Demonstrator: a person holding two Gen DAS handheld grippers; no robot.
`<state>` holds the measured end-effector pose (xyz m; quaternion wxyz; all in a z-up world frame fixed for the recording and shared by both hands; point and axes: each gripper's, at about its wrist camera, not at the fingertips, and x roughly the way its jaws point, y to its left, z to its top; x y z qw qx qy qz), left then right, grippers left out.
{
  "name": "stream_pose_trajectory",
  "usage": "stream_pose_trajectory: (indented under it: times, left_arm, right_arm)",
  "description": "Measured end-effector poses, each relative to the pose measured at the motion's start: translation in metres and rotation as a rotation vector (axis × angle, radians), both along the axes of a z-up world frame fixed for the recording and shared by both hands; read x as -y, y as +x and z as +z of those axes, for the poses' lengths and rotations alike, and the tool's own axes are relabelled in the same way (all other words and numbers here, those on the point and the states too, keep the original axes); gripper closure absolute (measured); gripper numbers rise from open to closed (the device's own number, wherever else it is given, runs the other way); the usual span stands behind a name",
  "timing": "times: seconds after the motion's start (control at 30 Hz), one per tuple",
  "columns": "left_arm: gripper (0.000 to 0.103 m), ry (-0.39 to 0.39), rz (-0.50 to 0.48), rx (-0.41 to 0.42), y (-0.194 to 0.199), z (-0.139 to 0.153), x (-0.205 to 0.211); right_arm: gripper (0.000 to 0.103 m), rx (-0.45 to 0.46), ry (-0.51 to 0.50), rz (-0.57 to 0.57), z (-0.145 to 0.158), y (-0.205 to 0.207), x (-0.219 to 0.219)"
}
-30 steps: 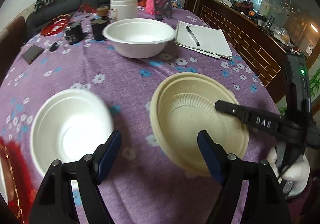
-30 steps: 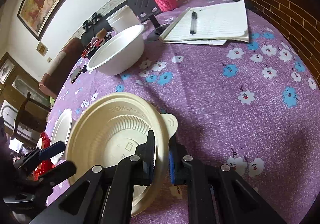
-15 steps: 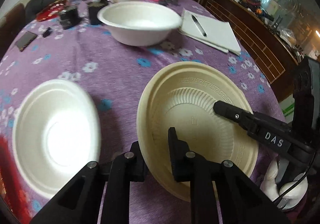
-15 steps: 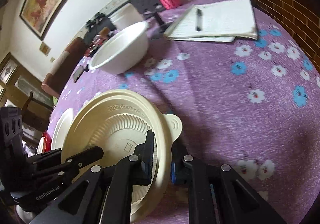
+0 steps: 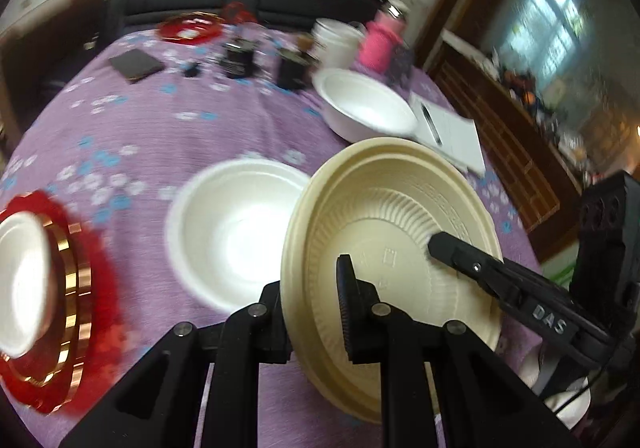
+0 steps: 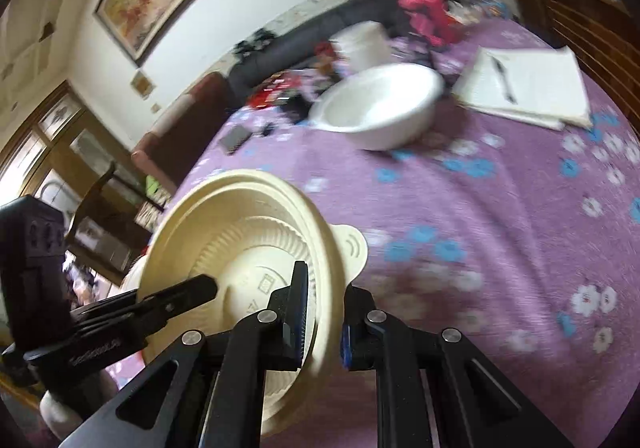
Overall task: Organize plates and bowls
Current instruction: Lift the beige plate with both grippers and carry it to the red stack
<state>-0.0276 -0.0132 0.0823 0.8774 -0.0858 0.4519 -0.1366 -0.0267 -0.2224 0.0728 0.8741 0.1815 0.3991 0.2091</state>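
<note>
While the purple flowered desk (image 5: 168, 136) fills both views, the cream plate (image 5: 400, 216) hangs tilted above it. Left gripper (image 5: 310, 300) pinches its near rim; right gripper (image 6: 324, 308) pinches the other side. A white bowl (image 5: 236, 228) sits just beside the plate.

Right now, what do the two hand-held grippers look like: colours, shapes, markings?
The left hand-held gripper is matte black plastic, with angular triangular cut-out linkages, silver round rivets and ribbed finger pads. The right hand-held gripper has the same build, with blue pads; its finger bears white "DAS" lettering. No sleeves are visible.
</note>
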Motion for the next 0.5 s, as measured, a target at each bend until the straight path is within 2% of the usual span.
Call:
stream_pose_trajectory:
  times: [0.07,0.2,0.37,0.5]
  left_arm:
    - [0.086,-0.020,0.040,0.019,-0.007,0.008,-0.026]
    - [0.086,-0.055,0.146,0.042,-0.021,0.016,-0.081]
    - [0.086,-0.104,0.302,0.031,-0.034,0.011,-0.159]
    - [0.086,-0.113,0.395,0.030,-0.040,0.005,-0.204]
  right_arm:
    - [0.089,0.025,-0.030,0.043,0.015,0.000,-0.032]
    - [0.089,0.034,-0.063,0.123,0.026,0.007,-0.089]
    - [0.088,0.035,-0.126,0.235,0.025,0.013,-0.173]
    - [0.088,0.027,-0.171,0.294,0.016,0.018,-0.225]
